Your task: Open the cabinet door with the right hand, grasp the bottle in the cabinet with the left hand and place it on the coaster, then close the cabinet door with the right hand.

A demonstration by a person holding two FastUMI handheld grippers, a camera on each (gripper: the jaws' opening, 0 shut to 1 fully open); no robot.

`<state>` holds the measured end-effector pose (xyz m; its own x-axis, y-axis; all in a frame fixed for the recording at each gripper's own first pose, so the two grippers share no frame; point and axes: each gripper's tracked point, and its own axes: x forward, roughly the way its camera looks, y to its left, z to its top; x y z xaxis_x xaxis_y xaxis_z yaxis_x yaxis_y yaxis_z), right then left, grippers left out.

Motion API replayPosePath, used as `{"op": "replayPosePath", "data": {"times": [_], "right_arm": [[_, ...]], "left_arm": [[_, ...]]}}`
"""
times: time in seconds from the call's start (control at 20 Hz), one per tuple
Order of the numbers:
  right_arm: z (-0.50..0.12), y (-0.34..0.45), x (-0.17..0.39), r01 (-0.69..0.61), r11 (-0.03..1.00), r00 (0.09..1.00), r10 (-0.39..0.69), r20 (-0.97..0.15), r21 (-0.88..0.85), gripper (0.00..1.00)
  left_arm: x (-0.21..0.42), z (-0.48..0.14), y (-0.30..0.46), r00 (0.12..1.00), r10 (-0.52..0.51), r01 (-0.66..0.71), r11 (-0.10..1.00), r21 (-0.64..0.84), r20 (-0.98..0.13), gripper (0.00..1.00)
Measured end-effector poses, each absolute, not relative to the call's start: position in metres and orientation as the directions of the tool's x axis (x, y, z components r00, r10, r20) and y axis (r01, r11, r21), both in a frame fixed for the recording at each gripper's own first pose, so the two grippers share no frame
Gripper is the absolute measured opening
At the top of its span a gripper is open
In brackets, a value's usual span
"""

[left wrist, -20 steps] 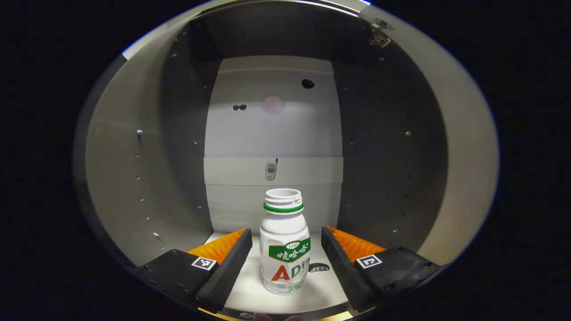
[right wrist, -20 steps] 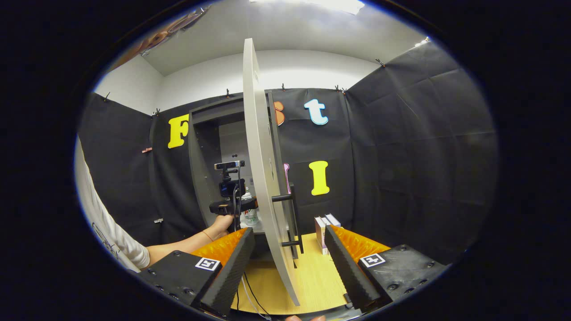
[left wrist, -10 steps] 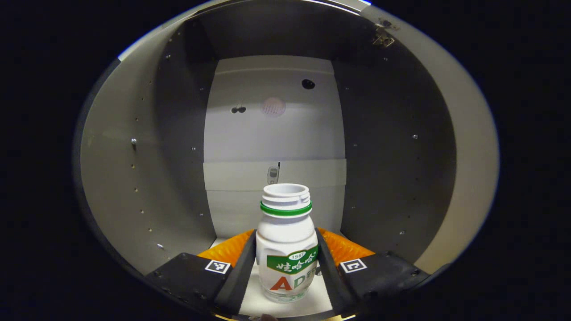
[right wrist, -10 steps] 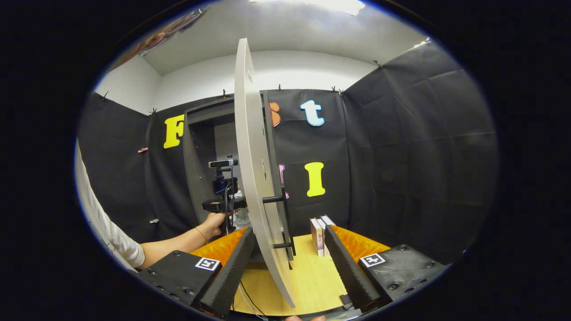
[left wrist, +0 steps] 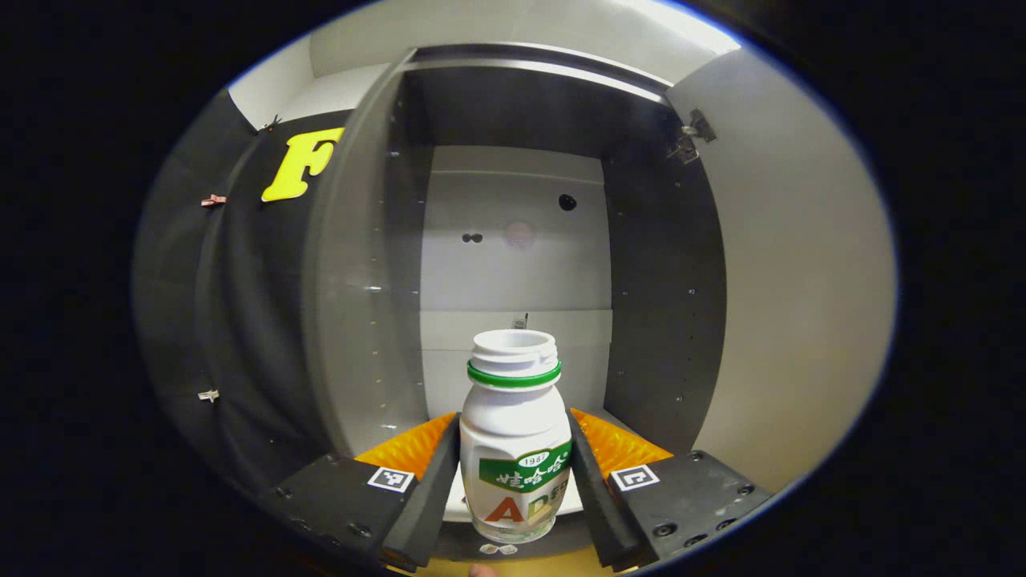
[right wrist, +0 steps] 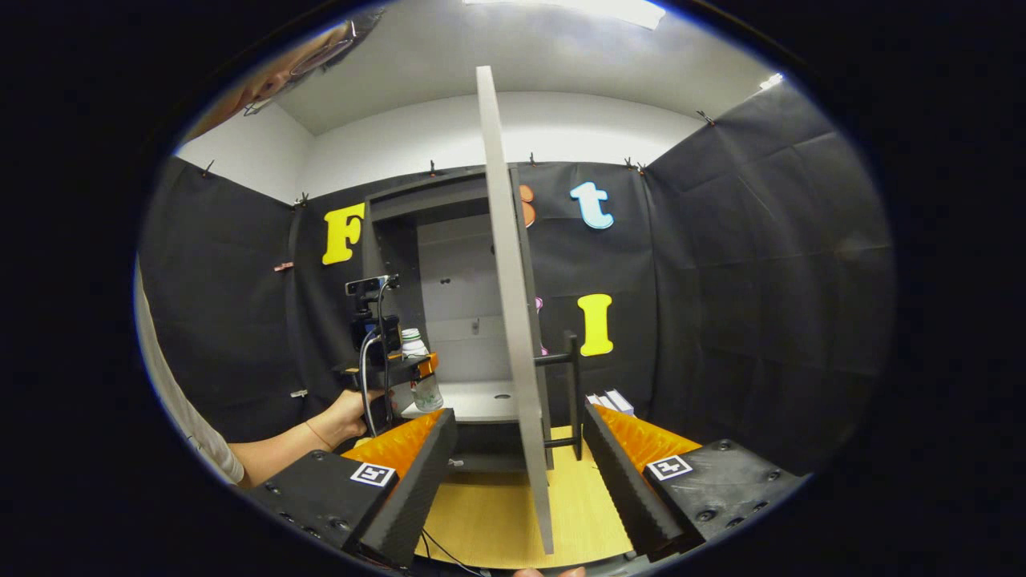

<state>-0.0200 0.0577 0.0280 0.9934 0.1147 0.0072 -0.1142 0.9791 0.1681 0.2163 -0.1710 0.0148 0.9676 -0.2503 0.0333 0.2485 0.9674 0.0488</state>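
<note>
A white bottle (left wrist: 513,449) with a green neck ring and no cap stands upright between the fingers of my left gripper (left wrist: 513,421), which is shut on its body. It is held just in front of the open grey cabinet (left wrist: 513,264), near the shelf's front edge. In the right gripper view the left gripper (right wrist: 389,369), in a hand (right wrist: 345,413), carries the bottle (right wrist: 418,369) before the cabinet opening. My right gripper (right wrist: 519,417) is open, with the edge of the open cabinet door (right wrist: 513,304) running between its fingers, untouched. The door's black handle (right wrist: 571,393) lies right of that edge.
The door's inner face (left wrist: 801,280) fills the right of the left gripper view. A light wooden tabletop (right wrist: 489,521) lies under the cabinet. Some small boxes (right wrist: 613,401) stand on it right of the door. A white sleeve (right wrist: 180,401) is at the left.
My left gripper shut on the bottle inside the cabinet, then drew back out with it. The right gripper's view shifted, so the door now looks more upright and the cabinet interior shows.
</note>
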Motion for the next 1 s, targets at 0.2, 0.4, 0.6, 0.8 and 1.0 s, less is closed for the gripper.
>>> {"op": "replayPosePath", "data": {"times": [0.2, 0.4, 0.6, 0.8, 1.0], "right_arm": [[0.021, 0.083, -0.027, -0.167, 0.977, 0.986, 0.168, 0.003, 0.134, 0.98], [0.02, 0.112, -0.022, -0.207, 0.972, 0.978, 0.206, 0.024, 0.111, 0.98], [0.019, 0.128, -0.009, -0.218, 0.97, 0.976, 0.215, 0.044, 0.108, 0.98], [0.021, 0.138, 0.003, -0.215, 0.972, 0.975, 0.209, 0.07, 0.096, 1.0], [0.03, 0.146, 0.032, -0.171, 0.982, 0.98, 0.163, 0.111, 0.075, 0.99]], "left_arm": [[0.181, 0.002, -0.135, 0.967, -0.254, 0.252, 0.967, 0.044, 0.024, 0.74], [0.149, -0.023, -0.092, 0.976, -0.214, 0.211, 0.975, 0.068, 0.046, 0.74], [0.12, -0.069, -0.06, 0.98, -0.195, 0.195, 0.981, 0.026, 0.024, 0.74], [0.095, -0.127, -0.037, 0.982, -0.189, 0.189, 0.982, 0.0, 0.004, 0.75], [0.073, -0.176, -0.022, 0.977, -0.211, 0.211, 0.977, -0.005, 0.009, 0.75]]}}
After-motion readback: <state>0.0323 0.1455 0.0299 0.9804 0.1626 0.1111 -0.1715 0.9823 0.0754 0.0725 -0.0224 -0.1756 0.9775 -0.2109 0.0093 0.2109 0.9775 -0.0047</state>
